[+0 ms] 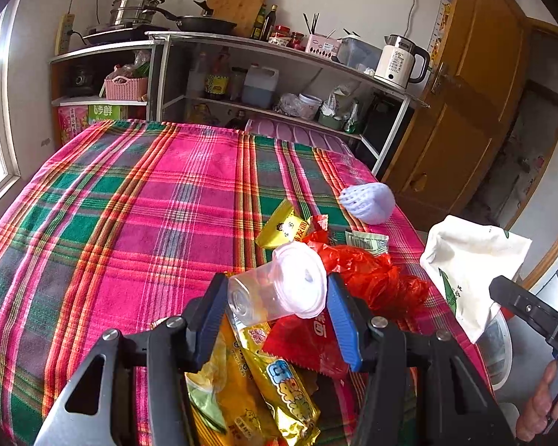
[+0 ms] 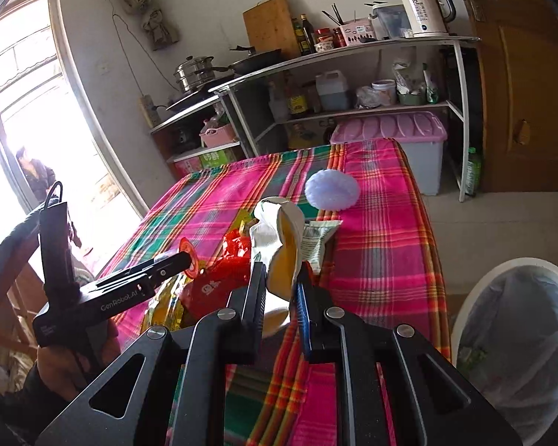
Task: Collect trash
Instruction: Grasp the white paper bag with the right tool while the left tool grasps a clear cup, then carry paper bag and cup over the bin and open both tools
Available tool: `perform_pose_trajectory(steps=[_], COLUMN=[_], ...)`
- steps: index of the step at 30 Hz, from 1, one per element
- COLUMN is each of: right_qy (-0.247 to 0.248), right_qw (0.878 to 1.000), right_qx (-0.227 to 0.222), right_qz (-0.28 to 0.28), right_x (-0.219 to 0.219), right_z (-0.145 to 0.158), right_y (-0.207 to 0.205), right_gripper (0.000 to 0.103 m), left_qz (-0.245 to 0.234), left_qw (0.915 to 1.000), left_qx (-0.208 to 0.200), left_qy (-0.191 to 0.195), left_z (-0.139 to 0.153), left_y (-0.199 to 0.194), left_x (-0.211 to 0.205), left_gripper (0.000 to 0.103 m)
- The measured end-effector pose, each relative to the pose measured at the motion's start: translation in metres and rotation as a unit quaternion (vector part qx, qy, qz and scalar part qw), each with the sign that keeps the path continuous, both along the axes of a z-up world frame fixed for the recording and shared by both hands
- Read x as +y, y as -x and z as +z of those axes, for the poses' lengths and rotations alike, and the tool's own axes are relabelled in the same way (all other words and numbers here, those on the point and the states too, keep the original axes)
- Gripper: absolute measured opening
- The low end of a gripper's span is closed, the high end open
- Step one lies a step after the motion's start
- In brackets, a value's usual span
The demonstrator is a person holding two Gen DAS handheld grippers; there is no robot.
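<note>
Left tongs [image 1: 277, 299]: open around one clear cup [image 1: 275, 290] (lying sideways)
Right tongs [image 2: 281, 282]: clamped on one white bag [image 2: 279, 245]
Writing: "GenRobot.AI"

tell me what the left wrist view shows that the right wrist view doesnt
Only the left wrist view shows the clear plastic cup lying on its side between the left gripper fingers, and the yellow snack wrappers below it.

Only the right wrist view shows the lined trash bin on the floor beside the table, and a person outside the window.

Both show the white pouch pinched in the right gripper, the white foam net, the red plastic bag and the plaid tablecloth.
</note>
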State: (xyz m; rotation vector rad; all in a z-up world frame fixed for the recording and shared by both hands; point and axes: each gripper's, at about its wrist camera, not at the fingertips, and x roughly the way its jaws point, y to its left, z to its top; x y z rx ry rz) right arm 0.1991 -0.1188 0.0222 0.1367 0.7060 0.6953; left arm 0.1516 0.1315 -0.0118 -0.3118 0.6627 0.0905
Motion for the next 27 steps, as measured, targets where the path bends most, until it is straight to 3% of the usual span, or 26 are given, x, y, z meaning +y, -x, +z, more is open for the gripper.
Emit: perform_pose_trajectory(steps=[15,27], right_qy=[-0.01,-0.007], right_qw=[0.999,0.994], right_qx=[-0.013,-0.006], right_qz=[-0.045,-0.113], right_x=[-0.049,-0.113], right_z=[0.009,0.001], right_y=[0.03,0.037], right_gripper=[0.016,0.016], left_qz=[-0.064,-0.151], left_qw=[0.997,0.9874], left_qx=[-0.043,-0.044], left_qy=[-0.009,-0.017], left_z=[0.037,0.04], left_y=[0.032,0.02], left_x=[-0.062,-0.137], left_gripper=[0.056,0.056])
